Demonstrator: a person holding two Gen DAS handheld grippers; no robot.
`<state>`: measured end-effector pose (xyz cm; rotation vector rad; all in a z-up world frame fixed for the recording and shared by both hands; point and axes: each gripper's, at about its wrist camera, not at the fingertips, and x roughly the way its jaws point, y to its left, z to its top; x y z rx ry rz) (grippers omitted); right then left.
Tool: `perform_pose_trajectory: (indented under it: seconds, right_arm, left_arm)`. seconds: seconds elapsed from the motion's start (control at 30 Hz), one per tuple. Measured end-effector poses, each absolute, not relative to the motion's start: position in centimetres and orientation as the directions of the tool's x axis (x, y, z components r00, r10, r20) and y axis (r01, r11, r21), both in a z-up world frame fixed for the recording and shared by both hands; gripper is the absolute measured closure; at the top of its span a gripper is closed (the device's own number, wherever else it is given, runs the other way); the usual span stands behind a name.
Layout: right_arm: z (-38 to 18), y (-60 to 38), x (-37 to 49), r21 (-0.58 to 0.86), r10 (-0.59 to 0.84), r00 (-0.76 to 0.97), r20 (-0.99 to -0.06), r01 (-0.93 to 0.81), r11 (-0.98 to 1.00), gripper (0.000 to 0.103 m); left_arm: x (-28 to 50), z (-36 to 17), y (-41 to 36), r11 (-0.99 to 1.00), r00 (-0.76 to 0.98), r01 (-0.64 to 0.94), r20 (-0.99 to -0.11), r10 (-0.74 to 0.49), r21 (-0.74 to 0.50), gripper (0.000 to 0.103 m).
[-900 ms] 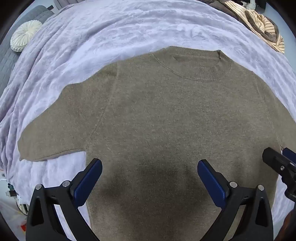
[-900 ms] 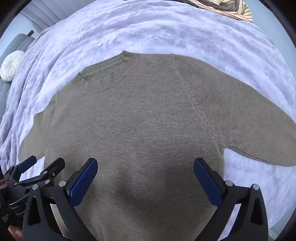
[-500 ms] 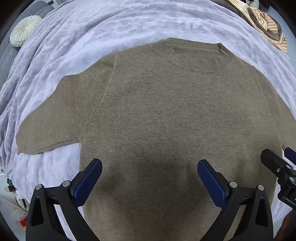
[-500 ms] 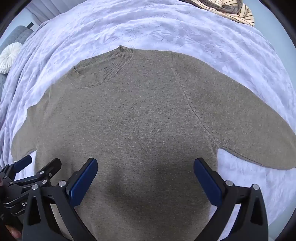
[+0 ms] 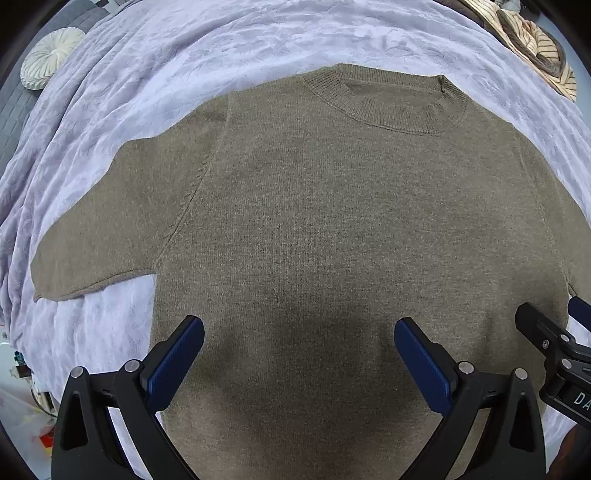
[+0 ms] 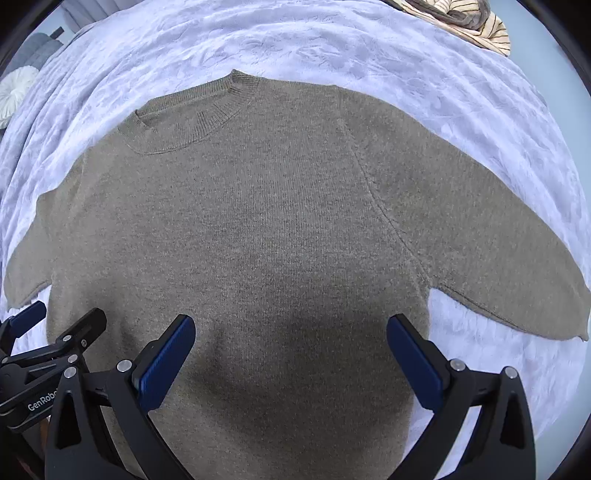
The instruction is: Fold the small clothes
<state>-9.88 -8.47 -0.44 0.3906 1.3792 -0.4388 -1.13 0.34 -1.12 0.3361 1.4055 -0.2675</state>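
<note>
An olive-brown knit sweater (image 5: 325,229) lies flat and face up on a lavender bedspread (image 5: 184,55), collar away from me, both short sleeves spread out. It also fills the right wrist view (image 6: 266,236). My left gripper (image 5: 298,354) is open and empty, hovering over the sweater's lower body toward its left side. My right gripper (image 6: 291,354) is open and empty over the lower body toward its right side. The right gripper's fingers show at the right edge of the left wrist view (image 5: 543,332); the left gripper's fingers show at the left edge of the right wrist view (image 6: 79,328). The hem is hidden below both views.
A round white pleated cushion (image 5: 50,57) lies at the far left on a grey quilted surface. A striped beige garment (image 6: 465,22) is heaped at the far right of the bed. The bed's left edge drops to a cluttered floor (image 5: 22,406).
Both grippers have moved forward and lower over the sweater, which looks larger now. Both stay open and empty.
</note>
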Motion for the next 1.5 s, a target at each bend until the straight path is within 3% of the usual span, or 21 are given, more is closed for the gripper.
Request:
perform_pose_trajectory:
  seconds: [1.5]
  right_arm:
    - [-2.4,-7.0,-9.5,-0.01,-0.076,0.103,-0.992,0.526,0.85,0.0]
  left_arm:
    - [-0.8,-2.3,0.9,0.926,0.145,0.367,-0.989,0.04,0.092,0.0]
